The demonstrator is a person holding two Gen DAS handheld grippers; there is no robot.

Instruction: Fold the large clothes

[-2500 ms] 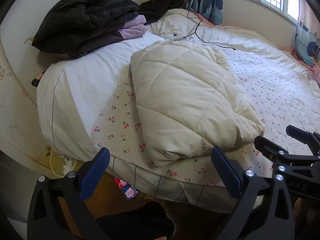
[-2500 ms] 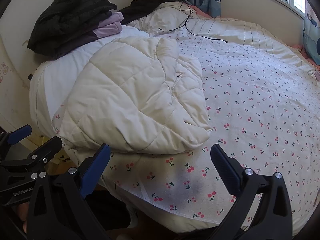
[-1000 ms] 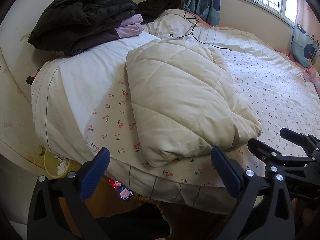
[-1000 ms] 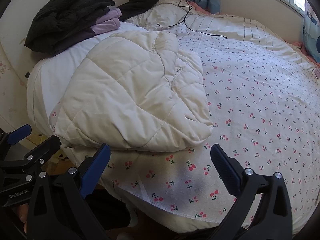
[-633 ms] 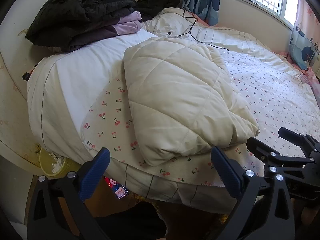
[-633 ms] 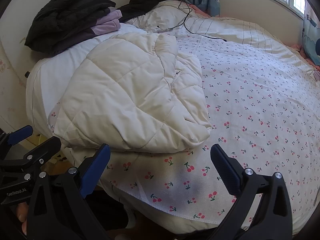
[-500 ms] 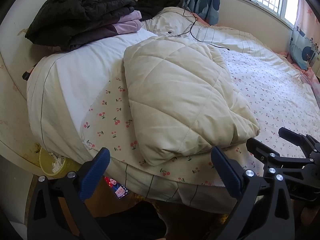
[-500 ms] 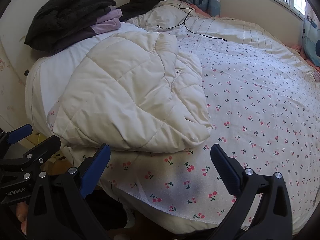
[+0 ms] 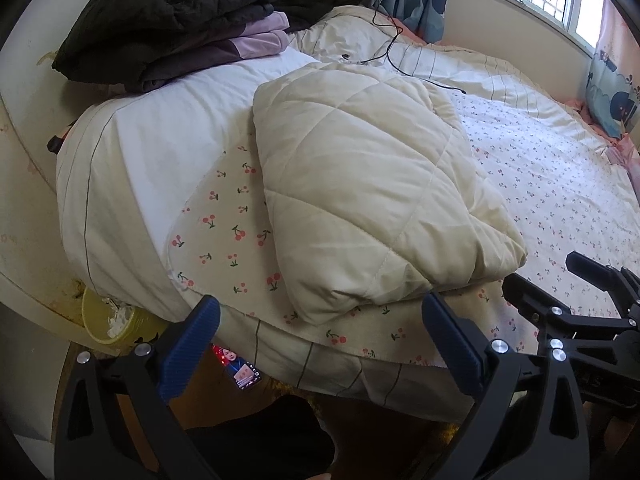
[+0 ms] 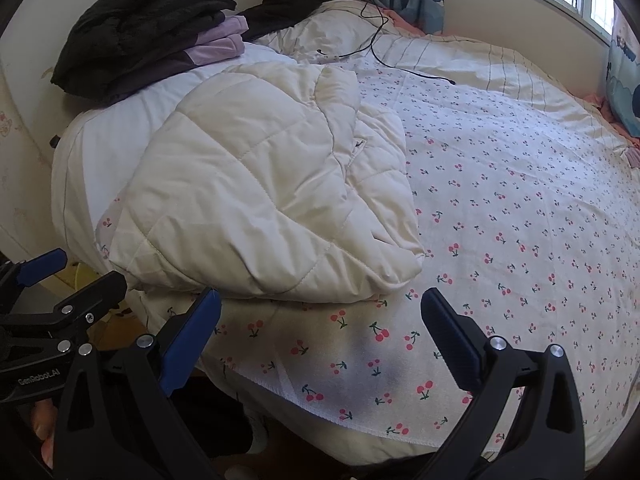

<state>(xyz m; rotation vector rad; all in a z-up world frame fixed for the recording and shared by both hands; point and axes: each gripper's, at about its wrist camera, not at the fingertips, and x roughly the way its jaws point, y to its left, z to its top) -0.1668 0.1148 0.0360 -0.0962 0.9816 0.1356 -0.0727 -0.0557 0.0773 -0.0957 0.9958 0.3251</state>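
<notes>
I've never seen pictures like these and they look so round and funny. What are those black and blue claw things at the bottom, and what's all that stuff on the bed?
Those claws are two grabbing tools that a person holds, one in each hand. Each tool carries a little wide-eyed camera, which bends the picture round. One picture looks along the left gripper, the other along the right gripper. The blue fingers on both are spread open and hold nothing. On the bed, with its cherry sheet, lies a puffy cream jacket, folded into a bundle. Behind it sits a pile of dark clothes, and a black cable trails across the covers. A yellow bin stands on the floor beside the bed.
</notes>
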